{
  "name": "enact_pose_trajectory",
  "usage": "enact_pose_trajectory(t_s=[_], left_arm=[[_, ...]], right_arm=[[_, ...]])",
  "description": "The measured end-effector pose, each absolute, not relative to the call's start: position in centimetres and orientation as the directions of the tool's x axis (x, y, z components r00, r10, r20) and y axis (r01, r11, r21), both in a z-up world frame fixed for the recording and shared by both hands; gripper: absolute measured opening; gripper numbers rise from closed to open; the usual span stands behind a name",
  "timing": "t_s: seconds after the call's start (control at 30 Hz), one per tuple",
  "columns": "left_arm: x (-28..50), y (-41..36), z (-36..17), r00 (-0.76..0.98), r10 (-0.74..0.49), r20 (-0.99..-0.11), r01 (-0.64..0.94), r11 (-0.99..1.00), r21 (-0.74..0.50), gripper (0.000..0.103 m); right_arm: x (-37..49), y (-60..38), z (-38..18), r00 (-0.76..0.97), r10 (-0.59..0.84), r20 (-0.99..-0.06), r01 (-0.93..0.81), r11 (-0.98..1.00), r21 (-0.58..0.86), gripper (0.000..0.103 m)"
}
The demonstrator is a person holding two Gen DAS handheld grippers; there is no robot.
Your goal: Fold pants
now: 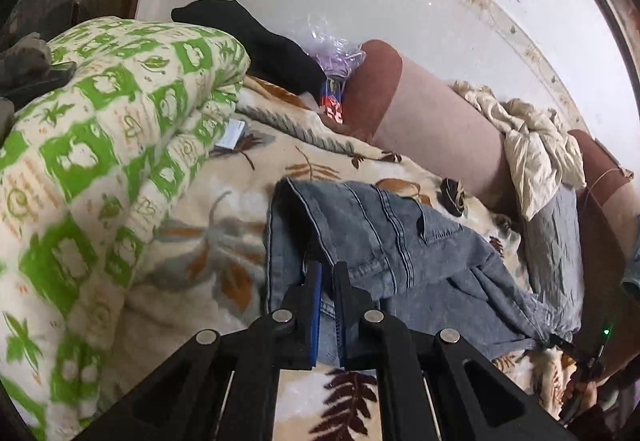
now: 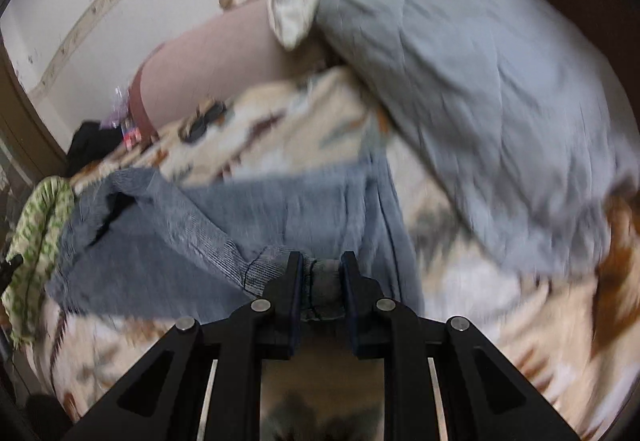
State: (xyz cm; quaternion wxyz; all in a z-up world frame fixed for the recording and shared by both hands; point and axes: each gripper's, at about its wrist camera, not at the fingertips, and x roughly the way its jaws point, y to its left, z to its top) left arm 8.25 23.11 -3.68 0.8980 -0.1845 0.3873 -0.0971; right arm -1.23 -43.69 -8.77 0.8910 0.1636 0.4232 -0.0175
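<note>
Denim pants (image 1: pixel 384 237) are heavy and limp; your left gripper (image 1: pixel 327 269) and right gripper (image 2: pixel 320 265) each clamp, apparently, a seamed edge.

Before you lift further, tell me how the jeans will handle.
The jeans will probably sag: they drape and crease between the left gripper and the right gripper. The denim looks thick, with a bunched wad filling the right jaws, so likely heavy for cloth. The weave looks coarse, so a slip from the pads seems unlikely.
</note>
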Motion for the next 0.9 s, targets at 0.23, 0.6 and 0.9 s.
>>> enact_pose_trajectory(t_s=[0.23, 0.6, 0.9], left_arm=[[7.2, 18.1, -4.2, 0.664, -0.319, -0.676, 0.099, 0.934, -0.343, 0.027], [8.1, 14.3, -5.8, 0.678, -0.250, -0.691, 0.057, 0.955, -0.290, 0.066], [9.4, 11.2, -7.8, 0.722, -0.030, -0.692, 0.077, 0.996, 0.037, 0.074]], right_arm=[[-3.4, -45.6, -8.5, 0.690, 0.144, -0.709, 0.222, 0.890, 0.397, 0.042], [-2.2, -42.8, -6.7, 0.753, 0.209, -0.625, 0.165, 0.859, 0.485, 0.046], [-1.2, -41.5, -7.3, 0.731, 0.220, -0.646, 0.154, 0.868, 0.471, 0.046]])
